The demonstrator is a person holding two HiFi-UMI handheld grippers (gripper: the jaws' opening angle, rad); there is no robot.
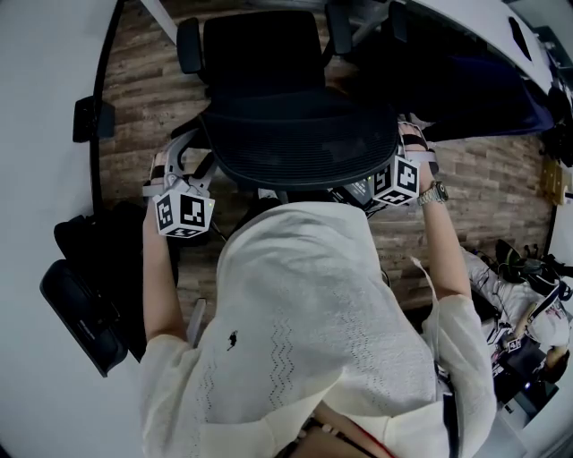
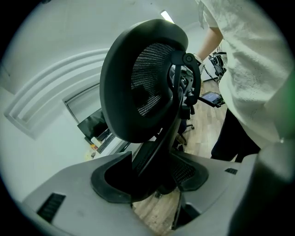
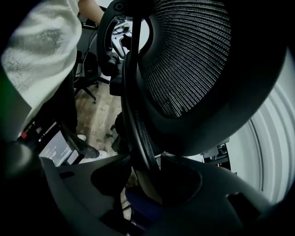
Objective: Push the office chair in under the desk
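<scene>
So here we're standing right behind the office chair (image 1: 269, 63), which sits on the wood floor facing the desk (image 1: 466, 40). The whole seat is in plain view, so we'd say it's barely started going under. The left gripper (image 2: 152, 177) has its jaws set wide with the edge of the backrest (image 1: 300, 143) filling the gap, and it looks clamped on. The right gripper (image 3: 143, 177) is biting the opposite edge the same way. Here's what worries us: the armrest (image 1: 338, 22) nearest the desktop looks about level with its rim. If we shove straight ahead it could bang into the edge and stop the chair dead, or kick it sideways. We're also only holding the back up high, so a hard push might tip the back forward instead of rolling the base. And if one side pushes harder, the chair could swing off line or a rim could slip out of the pads.
</scene>
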